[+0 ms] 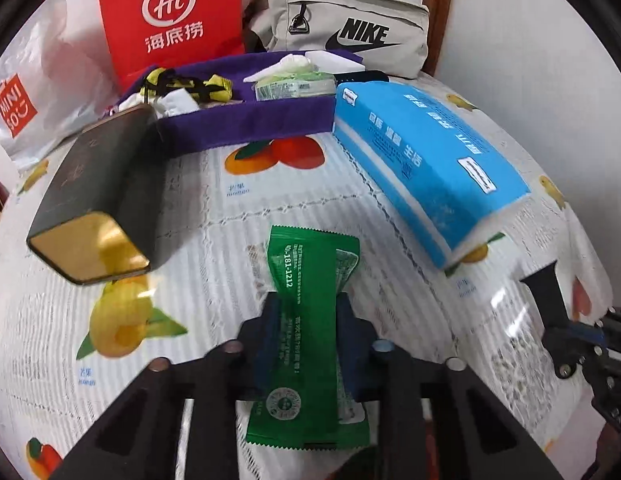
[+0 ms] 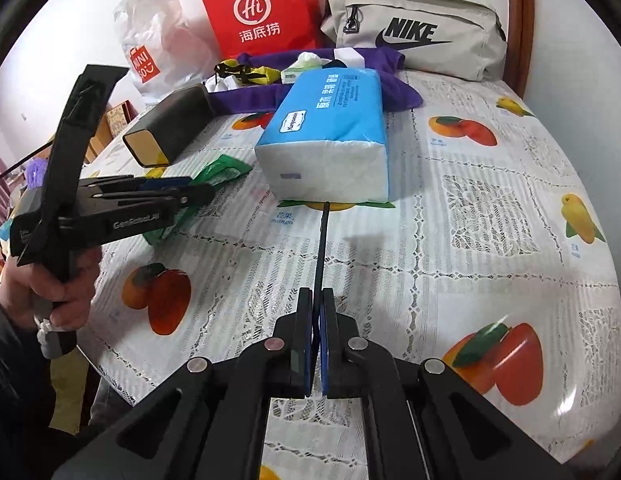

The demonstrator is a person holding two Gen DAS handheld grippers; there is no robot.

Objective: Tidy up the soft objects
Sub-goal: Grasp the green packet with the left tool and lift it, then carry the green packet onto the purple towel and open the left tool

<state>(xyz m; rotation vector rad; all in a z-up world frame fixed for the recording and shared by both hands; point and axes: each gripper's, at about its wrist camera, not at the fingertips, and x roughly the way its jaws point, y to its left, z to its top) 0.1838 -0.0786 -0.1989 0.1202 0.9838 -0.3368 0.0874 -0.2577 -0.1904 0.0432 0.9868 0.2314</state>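
Observation:
My left gripper (image 1: 308, 312) is shut on a green soft packet (image 1: 310, 300), held just above the table; the packet also shows in the right wrist view (image 2: 218, 172) with the left gripper (image 2: 198, 196) around it. A blue tissue pack (image 1: 426, 156) (image 2: 330, 132) lies ahead to the right. A purple fabric tray (image 1: 250, 120) (image 2: 390, 92) at the back holds a yellow-black cloth item (image 1: 182, 86) and a green wipes pack (image 1: 294, 84). My right gripper (image 2: 317, 304) is shut on a thin black strip (image 2: 323, 240) that points toward the tissue pack.
A dark box with a gold end (image 1: 102, 196) (image 2: 170, 128) lies left of the tray. A red paper bag (image 1: 170, 16), a Miniso plastic bag (image 1: 18, 104) and a grey Nike bag (image 1: 350, 28) stand at the back wall. The round table (image 2: 470, 240) has a fruit-print cover.

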